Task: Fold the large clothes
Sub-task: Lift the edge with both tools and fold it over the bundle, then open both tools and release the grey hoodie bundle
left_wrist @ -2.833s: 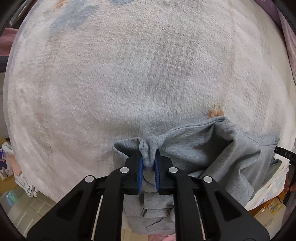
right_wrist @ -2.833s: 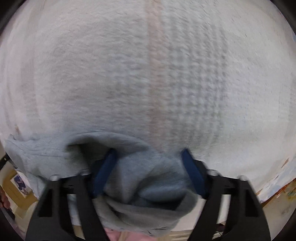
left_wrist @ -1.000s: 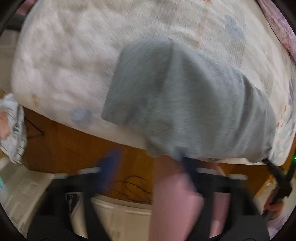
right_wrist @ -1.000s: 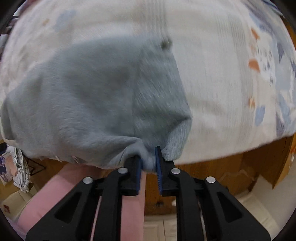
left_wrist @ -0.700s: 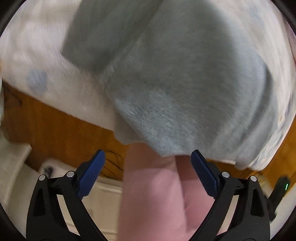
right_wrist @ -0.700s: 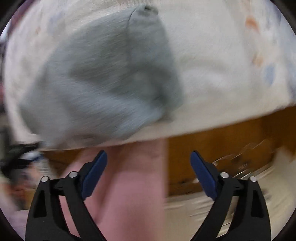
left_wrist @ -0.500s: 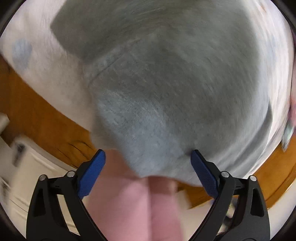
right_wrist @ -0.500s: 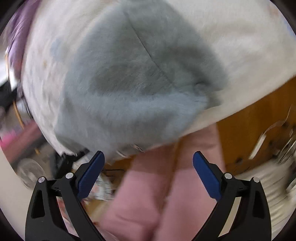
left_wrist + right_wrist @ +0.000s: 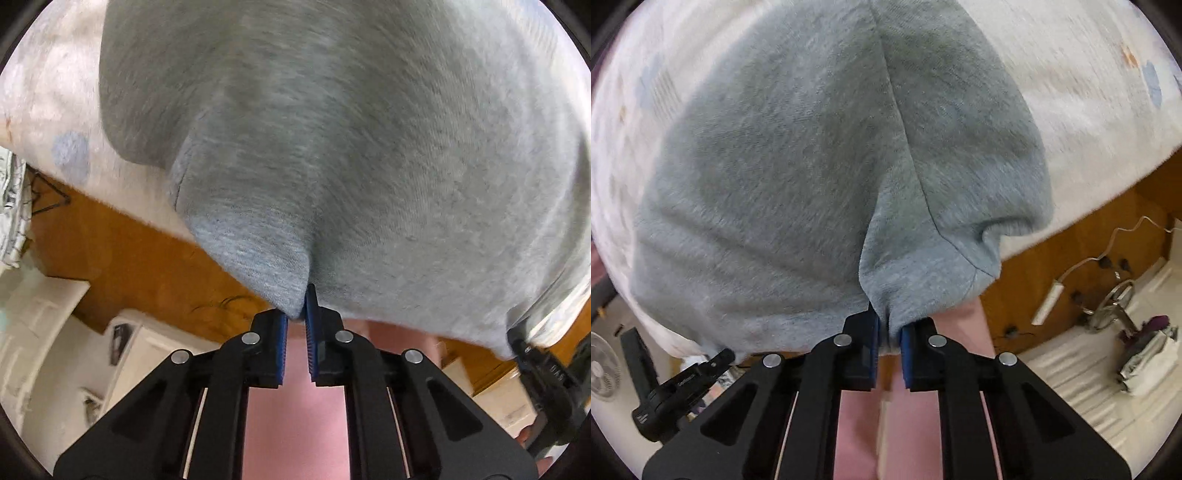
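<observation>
A grey sweatshirt (image 9: 351, 129) lies folded on a white patterned blanket (image 9: 48, 96), and its near edge hangs over the bed's edge. In the left wrist view my left gripper (image 9: 295, 314) is closing, its blue pads pinching a fold of the near hem. In the right wrist view the same grey sweatshirt (image 9: 798, 155) fills the middle. My right gripper (image 9: 888, 328) is closing as well, with a bunch of the hem by a seam pressed between its pads. The other gripper shows at a lower corner of each view.
Below the blanket (image 9: 1089, 74) runs a brown wooden bed frame (image 9: 122, 251). A person's pink-clad legs (image 9: 295, 413) stand right behind the grippers. On the pale floor lie a power strip (image 9: 1047, 302) with a cable, a bag (image 9: 1148, 362), a fan (image 9: 604, 369) and white boxes (image 9: 44, 306).
Both grippers stood wide open half a second ago, with nothing in them; now each has dropped closer and pinches the sweatshirt's near hem. One second ago the right gripper held the cloth, then let go.
</observation>
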Available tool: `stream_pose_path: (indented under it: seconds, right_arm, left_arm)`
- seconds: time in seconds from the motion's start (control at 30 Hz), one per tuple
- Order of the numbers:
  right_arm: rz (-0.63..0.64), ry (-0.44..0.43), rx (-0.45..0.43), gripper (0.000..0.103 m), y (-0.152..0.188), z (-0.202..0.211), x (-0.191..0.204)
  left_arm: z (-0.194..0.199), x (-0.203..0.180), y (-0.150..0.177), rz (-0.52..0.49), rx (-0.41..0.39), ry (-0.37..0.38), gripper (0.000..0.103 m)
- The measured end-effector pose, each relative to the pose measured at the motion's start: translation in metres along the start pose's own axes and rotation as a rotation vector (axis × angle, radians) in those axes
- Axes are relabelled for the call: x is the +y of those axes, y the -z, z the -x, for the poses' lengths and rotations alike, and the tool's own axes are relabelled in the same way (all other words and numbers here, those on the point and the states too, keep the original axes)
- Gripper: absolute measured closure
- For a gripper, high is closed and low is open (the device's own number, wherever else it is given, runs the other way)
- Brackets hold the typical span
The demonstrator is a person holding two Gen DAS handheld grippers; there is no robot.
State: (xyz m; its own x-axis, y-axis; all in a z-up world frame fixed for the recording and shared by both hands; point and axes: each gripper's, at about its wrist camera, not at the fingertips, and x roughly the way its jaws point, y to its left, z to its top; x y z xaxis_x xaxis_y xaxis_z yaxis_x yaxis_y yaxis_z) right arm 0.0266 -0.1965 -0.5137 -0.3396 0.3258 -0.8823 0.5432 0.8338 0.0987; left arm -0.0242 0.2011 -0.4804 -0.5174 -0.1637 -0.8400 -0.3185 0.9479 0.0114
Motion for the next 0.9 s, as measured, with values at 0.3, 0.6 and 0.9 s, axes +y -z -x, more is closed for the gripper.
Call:
stream_pose_path:
  seconds: [0.3,0.6,0.9]
  right_arm:
    - [0.079,0.244,0.061,0.029,-0.008,-0.021,0.003]
    - [0.149,0.055,-0.223,0.013,0.004,0.093,-0.010]
    - [0.029,-0.077,-0.149,0.017,-0.121,0.092,0.014]
  left_arm:
    - [-0.029,-0.014,0.015,-0.168,0.062,-0.244,0.010]
    - [0.083,-0.018,0.014,-0.308,-0.226,-0.179,0.010]
    - [0.117,0.039,-0.115,0.017,-0.242,0.019,0.011]
